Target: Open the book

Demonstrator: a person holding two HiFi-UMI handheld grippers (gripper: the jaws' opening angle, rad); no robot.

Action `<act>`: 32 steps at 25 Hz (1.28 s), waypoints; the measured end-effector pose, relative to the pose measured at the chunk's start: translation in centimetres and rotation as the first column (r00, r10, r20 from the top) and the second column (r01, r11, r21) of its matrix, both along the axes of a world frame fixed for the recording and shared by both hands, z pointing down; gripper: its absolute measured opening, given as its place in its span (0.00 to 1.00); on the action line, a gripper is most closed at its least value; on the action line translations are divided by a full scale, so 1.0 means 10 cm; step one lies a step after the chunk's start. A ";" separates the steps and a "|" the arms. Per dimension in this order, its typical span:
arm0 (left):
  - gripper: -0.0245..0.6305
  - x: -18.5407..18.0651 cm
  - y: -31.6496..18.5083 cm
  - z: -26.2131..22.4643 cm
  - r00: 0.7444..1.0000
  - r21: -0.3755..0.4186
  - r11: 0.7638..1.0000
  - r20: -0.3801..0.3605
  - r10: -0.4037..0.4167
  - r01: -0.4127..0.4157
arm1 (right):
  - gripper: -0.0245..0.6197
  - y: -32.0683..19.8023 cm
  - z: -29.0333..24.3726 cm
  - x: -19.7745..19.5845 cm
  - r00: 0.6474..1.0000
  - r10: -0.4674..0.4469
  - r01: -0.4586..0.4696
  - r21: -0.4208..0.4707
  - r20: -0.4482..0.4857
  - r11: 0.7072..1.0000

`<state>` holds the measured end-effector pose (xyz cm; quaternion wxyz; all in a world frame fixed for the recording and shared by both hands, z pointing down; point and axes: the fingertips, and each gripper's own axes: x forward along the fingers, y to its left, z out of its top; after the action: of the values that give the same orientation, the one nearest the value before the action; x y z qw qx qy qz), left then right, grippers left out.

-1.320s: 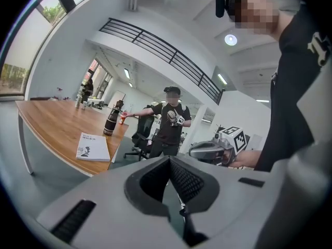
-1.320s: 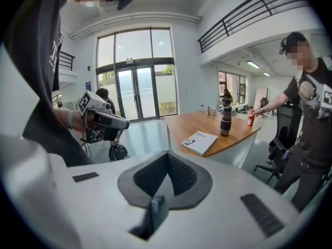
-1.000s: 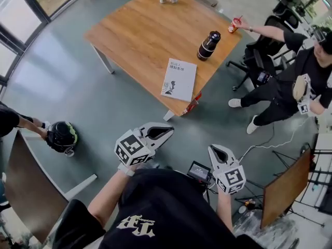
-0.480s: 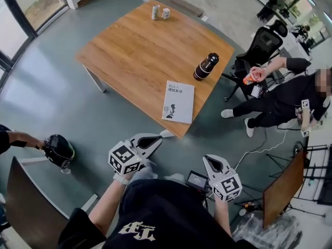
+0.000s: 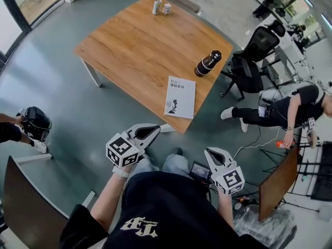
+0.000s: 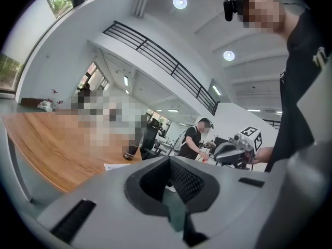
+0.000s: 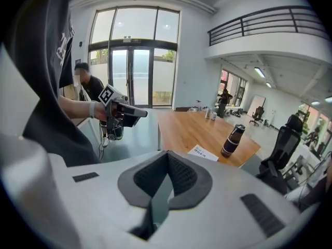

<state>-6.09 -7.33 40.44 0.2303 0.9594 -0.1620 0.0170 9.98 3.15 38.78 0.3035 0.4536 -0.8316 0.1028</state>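
Hovering low in front of the person, both tools are showing in the head view. The left hand-held gripper [image 5: 150, 132] is pointing toward the big wooden tabletop [image 5: 140, 45]. Are you seeing its jaws?

Seeing them fine in the left gripper view. The left hand-held gripper [image 6: 170, 180] is sitting with its jaws pressed together, and nothing is pinched between them. What's the other one doing?

The right hand-held gripper [image 5: 213, 155] is hanging beside the person's knee, and in its own view the right hand-held gripper [image 7: 165, 175] is pressed together too, gripping nothing.

And the white paperback book with the dark cover figure [image 5: 180, 97]?

It's lying flat and closed, cover up, near the tabletop's closest corner, well apart from both tools. It's showing as a pale slab [image 7: 203, 152] past the right jaws and a thin white strip [image 6: 118, 166] past the left ones.

Anything sharing the tabletop with it?

A dark cylindrical flask [image 5: 208, 63] is standing just beyond the book, and two small cans [image 5: 161, 7] are sitting at the far edge. A black office chair [image 5: 254, 51] is waiting off to the right.
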 end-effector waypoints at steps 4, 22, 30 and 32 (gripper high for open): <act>0.05 -0.10 -0.08 0.08 1.000 0.005 1.000 -0.004 -0.007 0.007 | 0.02 0.00 0.04 -0.05 1.000 0.000 0.000 -0.001 -0.015 1.000; 0.05 -0.05 -0.25 0.20 0.999 -0.022 0.999 0.022 -0.042 0.043 | 0.02 -0.29 0.12 0.11 1.000 -0.030 0.030 -0.016 -0.005 0.999; 0.05 0.39 -0.66 0.29 0.992 -0.022 0.996 0.090 -0.087 0.089 | 0.02 -0.63 0.33 0.74 0.997 -0.009 0.012 -0.045 0.072 0.999; 0.05 0.58 -0.80 0.25 0.988 -0.010 0.995 0.116 -0.098 0.099 | 0.02 -0.83 0.43 0.94 0.994 -0.016 0.021 -0.045 0.107 0.999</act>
<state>-0.27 -15.36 42.93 0.2287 0.9458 -0.2221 0.0623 19.39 -5.11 43.04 0.2700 0.4328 -0.8481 0.1436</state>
